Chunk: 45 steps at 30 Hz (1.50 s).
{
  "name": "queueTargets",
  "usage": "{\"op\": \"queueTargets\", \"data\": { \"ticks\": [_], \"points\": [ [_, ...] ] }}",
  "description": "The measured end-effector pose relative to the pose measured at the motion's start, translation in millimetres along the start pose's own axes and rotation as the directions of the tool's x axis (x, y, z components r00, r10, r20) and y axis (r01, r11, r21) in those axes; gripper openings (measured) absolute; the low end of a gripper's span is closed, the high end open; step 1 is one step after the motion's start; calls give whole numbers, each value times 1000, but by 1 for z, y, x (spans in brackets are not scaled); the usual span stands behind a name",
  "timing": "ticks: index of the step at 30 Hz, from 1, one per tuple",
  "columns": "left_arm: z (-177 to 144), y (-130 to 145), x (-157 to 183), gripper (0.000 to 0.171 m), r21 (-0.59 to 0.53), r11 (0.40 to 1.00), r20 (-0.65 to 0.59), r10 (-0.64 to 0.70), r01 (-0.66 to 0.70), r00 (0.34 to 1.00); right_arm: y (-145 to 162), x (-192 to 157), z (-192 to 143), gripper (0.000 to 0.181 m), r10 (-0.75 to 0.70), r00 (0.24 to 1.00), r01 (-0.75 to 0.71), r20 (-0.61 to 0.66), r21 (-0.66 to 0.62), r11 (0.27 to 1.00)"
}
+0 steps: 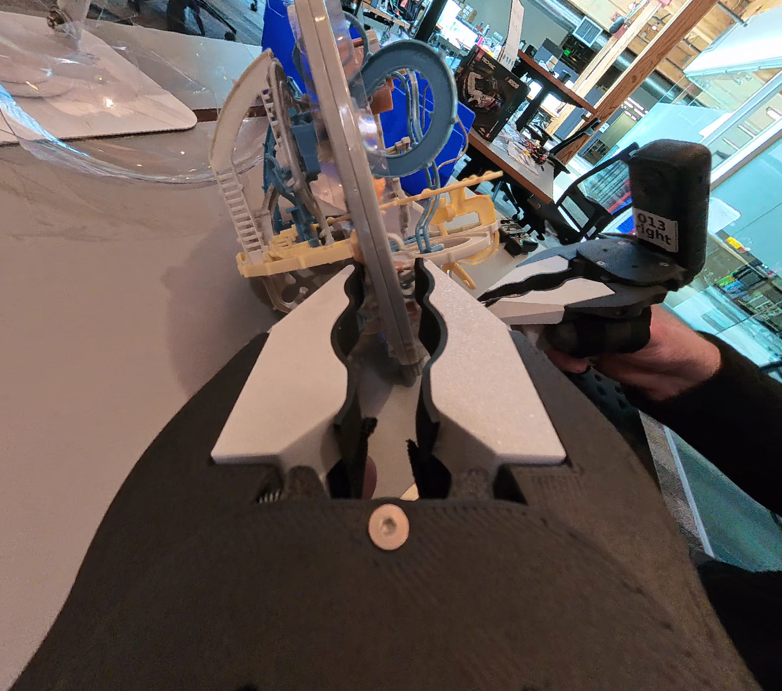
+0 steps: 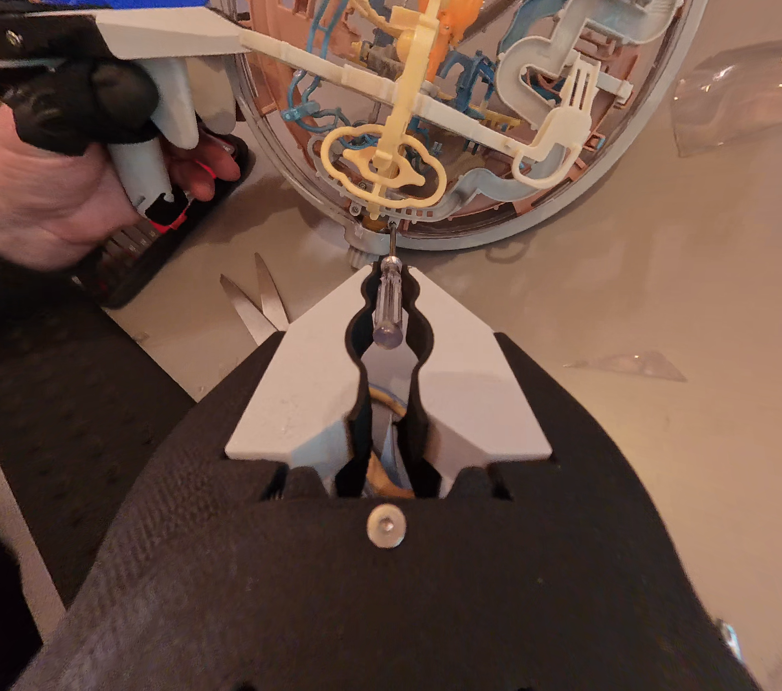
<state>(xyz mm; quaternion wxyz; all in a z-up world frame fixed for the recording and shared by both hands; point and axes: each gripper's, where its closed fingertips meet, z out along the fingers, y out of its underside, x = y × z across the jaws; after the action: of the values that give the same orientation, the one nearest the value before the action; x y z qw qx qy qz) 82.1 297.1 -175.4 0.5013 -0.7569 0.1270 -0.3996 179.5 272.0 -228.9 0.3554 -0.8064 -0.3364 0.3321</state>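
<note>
The maze ball [image 2: 444, 78] stands on the tabletop [image 2: 592, 289], just ahead of the right gripper [image 2: 391, 272]. A small screwdriver [image 2: 388, 306] sits between that gripper's jaws, and its tip touches the bottom of the ball. Scissors [image 2: 258, 302] lie on the tabletop, left of those jaws. The left gripper [image 1: 389, 272] has the ball's rim [image 1: 359, 205] between its jaws. A box [image 1: 491, 95] stands far behind the ball. A clear dome piece [image 1: 106, 112] lies ahead and left of the left jaws.
</note>
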Motion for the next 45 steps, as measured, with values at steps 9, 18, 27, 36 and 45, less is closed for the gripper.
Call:
{"op": "queueTargets", "data": {
  "ticks": [9, 18, 27, 36, 45],
  "points": [
    [0, 1, -1, 21, -16, 1000, -16, -9, 8, 1000, -1, -1, 0, 7, -397, 917, 393, -26, -97, 914],
    [0, 1, 0, 22, -15, 1000, -20, -6, 6, 1000, -3, 2, 0, 7, -37, 997, 40, 62, -61, 997],
    [-2, 0, -2, 21, -12, 1000, -27, -21, 21, 999, 1, -5, 0, 7, -296, 955, 296, -1, -17, 955],
    [-2, 0, -2, 21, -21, 1000, -34, -24, 23, 999, 0, -4, 0, 8, -716, 698, 712, -24, -80, 697],
    [-2, -1, -4, 21, -12, 999, -35, -34, 34, 999, -1, -4, 2, 7, -382, 924, 381, -30, -42, 924]
  ]
}}
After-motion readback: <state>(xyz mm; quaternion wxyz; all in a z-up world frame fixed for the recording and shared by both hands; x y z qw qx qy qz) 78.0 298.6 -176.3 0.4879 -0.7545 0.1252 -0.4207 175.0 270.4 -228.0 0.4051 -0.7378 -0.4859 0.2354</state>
